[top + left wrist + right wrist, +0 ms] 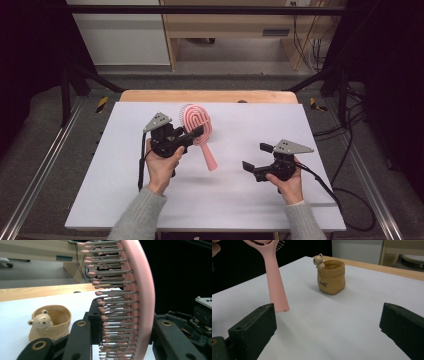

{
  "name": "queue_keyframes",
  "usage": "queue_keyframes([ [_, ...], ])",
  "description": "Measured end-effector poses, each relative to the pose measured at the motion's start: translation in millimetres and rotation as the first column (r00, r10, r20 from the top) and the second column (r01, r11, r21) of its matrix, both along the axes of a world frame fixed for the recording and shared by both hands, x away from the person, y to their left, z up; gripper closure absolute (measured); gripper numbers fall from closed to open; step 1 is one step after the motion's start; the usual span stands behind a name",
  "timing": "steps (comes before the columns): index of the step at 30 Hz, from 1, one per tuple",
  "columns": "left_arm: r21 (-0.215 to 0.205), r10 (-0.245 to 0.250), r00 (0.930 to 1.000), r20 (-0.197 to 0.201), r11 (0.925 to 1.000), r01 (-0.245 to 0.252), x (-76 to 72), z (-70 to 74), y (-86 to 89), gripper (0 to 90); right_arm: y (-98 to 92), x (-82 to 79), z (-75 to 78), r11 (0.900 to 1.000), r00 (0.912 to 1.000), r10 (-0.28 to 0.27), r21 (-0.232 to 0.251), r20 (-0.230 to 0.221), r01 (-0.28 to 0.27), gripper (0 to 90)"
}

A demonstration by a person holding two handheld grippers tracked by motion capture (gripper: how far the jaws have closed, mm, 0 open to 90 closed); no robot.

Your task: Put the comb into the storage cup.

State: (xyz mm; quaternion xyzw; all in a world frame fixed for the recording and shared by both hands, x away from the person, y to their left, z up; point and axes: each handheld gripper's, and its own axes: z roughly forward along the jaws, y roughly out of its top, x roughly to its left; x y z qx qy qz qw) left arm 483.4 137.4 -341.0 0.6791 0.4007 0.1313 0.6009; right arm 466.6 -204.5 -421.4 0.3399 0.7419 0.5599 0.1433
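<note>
High view: my left claw [192,134] is grasping the pink hairbrush [196,122] by its head, lifted; my right claw [257,157] is released at four o'clock. Placing it into the bear cup [331,276] is remaining, I think.

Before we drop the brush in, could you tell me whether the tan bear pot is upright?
Upright: the tan bag-shaped bear pot stands on its base, mouth upward.
</note>
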Motion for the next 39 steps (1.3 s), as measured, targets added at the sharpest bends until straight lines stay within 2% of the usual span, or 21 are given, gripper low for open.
queue_keyframes([
  [10, 0.009, 0.018, 0.9998, 0.012, 0.9998, -0.018, 0.8, 8.8, 10.4, 62.9, -22.2, 2.1, -6.4, 1.0, 0.9996, 0.008, -0.003, -0.028, -0.008, 0.5],
  [21, 0.004, 0.04, 0.9988, 0.028, 0.9992, -0.04, 2.8, 19.7, 20.2, 62.9, -40.9, 5.0, -14.2, 0.999, 0.9989, -0.007, -0.034, -0.047, 0.005, 0.3],
  [27, 0.009, 0.044, 0.9984, 0.035, 0.999, -0.045, 4.1, 23.1, 22.1, 62.9, -50.8, 4.9, -15.9, 0.999, 0.9984, -0.022, -0.027, -0.052, 0.02, 0.3],
  [39, 0.022, 0.052, 0.998, 0.035, 0.9983, -0.053, 11.9, 26.7, 26.8, 62.9, -55.8, 5.4, -18.4, 0.999, 0.9979, -0.025, -0.037, -0.059, 0.023, 0.3],
])
